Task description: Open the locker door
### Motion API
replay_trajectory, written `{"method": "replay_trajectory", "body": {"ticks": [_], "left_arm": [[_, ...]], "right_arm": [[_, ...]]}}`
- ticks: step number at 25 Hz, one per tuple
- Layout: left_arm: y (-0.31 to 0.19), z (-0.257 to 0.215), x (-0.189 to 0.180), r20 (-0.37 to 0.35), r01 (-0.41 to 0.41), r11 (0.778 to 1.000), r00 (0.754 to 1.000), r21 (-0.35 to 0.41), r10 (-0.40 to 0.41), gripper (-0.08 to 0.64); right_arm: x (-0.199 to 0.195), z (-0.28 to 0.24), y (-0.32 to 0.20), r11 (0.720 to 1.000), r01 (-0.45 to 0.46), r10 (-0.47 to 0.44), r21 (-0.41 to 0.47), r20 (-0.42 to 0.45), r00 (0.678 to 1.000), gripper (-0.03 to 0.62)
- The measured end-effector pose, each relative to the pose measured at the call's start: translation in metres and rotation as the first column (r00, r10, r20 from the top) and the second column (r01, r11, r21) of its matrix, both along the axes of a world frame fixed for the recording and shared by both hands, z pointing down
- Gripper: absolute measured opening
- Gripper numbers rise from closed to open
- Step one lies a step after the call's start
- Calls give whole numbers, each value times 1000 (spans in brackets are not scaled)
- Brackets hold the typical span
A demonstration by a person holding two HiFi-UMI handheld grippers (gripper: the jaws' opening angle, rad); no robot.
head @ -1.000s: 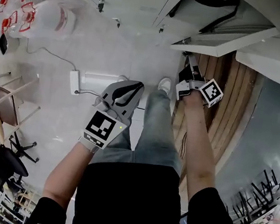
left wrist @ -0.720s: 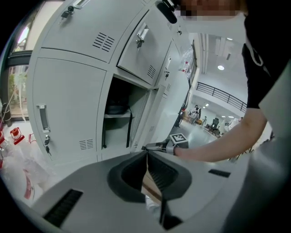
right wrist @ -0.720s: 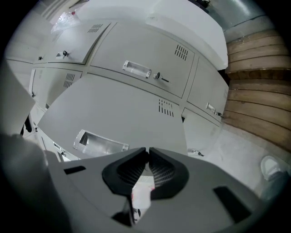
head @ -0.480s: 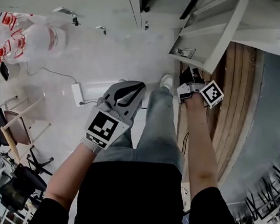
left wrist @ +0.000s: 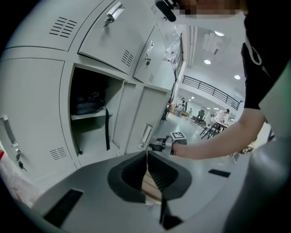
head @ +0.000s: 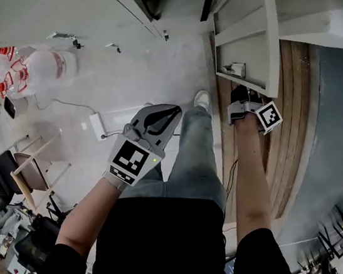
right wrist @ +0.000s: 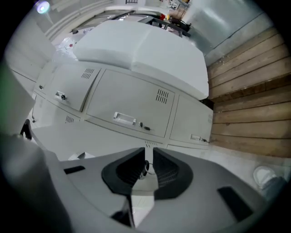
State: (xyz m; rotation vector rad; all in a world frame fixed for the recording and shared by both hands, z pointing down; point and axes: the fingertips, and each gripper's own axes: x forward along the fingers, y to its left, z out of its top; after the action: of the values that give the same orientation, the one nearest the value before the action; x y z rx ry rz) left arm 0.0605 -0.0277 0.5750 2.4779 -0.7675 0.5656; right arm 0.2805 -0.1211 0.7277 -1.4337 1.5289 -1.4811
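well, at the far left clear plastic bags (head: 39, 67) with red print lie on the pale floor, and a white power strip (head: 100, 126) sits nearer in. next comes the left gripper (left wrist: 147, 154), held low above the person's jeans, its jaws pressed together with nothing in them. above it the locker's compartment (left wrist: 88, 107) stands uncovered, with a dark bag and a strap inside. further right, the locker door (head: 253, 50) is swung well out from the cabinet, its inner face and latch (head: 235, 68) turned toward the head camera. the right gripper (right wrist: 148, 154) is at the door's free edge. its jaws are all but together and just starting to part, with the thin edge and a small metal ring between the pads. wooden boards (head: 288, 118) run along the right.

the door looks like painted sheet steel: probably light, stiff, free on its hinges, and slick under the pads. i'd judge the free edge beside the latch the best hold, as it gives most leverage. a pinch there should sit square, or it could slide off.
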Motion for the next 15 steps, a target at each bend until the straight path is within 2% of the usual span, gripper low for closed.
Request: {"method": "replay_trajectory", "body": {"ticks": [7,11,15], "left_arm": [[-2,-16,31,-8,-42,999,999,9,42,25],[-11,-21,32,-15,-51,998,999,25,51,25],[-12,-32,26,-5,-52,998,999,42,53,25]], "right_arm": [[44,-19,18,999,-45,44,-18,-43,998,51],[40,-25,26,999,-41,39,-35,-59,998,51],[17,-34,38,997,-41,40,-59,-13,999,51]]}}
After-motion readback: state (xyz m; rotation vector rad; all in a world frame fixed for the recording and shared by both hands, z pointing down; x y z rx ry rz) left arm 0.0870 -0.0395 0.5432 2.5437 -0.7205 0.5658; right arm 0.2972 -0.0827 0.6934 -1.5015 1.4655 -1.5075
